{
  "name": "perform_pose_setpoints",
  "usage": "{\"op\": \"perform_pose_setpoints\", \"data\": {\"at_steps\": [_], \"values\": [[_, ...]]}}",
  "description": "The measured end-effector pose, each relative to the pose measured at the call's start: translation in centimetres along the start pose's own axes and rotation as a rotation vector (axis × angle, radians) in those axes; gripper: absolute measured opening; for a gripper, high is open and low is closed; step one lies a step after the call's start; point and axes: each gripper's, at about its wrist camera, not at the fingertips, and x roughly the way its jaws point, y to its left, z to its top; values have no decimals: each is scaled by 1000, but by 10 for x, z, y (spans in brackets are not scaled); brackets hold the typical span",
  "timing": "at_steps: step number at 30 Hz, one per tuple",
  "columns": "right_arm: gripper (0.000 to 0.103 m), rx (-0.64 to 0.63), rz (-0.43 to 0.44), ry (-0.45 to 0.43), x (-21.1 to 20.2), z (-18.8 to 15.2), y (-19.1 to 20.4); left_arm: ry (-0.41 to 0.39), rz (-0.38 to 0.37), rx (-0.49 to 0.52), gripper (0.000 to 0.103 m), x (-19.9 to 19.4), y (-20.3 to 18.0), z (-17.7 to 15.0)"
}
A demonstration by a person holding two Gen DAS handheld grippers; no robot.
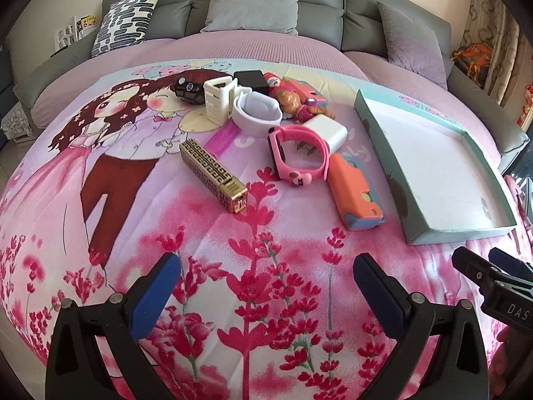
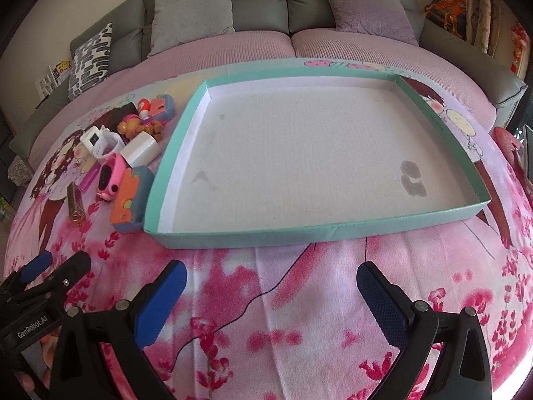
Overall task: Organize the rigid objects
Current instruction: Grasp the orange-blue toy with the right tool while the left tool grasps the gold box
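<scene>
1. Left wrist view: the far end of the toy pile (image 1: 266, 100) overlaps, so single pieces are hard to tell; the right gripper (image 1: 479, 266) is cut off at the frame edge.
2. The teal tray (image 2: 253, 233) lies just right of the pile, its floor bare.
3. Left gripper (image 1: 266, 286) and right gripper (image 2: 271, 293) are spread wide, holding nothing, over open blanket (image 2: 299, 300).

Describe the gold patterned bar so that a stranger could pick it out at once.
Start at the shallow teal tray on the pink floral blanket and look to the pile of small things on its left. The gold bar lies alone at the near-left edge of that pile. It is the only metallic piece, a long box with a maze-like fretwork pattern.
</scene>
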Motion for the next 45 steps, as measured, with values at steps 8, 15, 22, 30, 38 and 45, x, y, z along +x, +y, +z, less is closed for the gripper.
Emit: {"op": "perform_pose_setpoints", "data": {"at_steps": [8,15,22,30,38,45], "values": [[103,-83,94,-80,-25,44,41,43,-27,-141,103,-1,36,46],[99,-126,163,-42,-8,65,77,54,4,-280,103,15,65,60],[87,-188,195,12,12,64,96,49,76,-244,103,29,66,58],[87,-215,190,34,23,65,104,115,116,-191,100,56,63,56],[81,-263,199,42,27,63,116,119,241,-148,92,51,76,52],[72,-288,212,55,32,61,126,110,238,-176,81,49,96,50]]}}
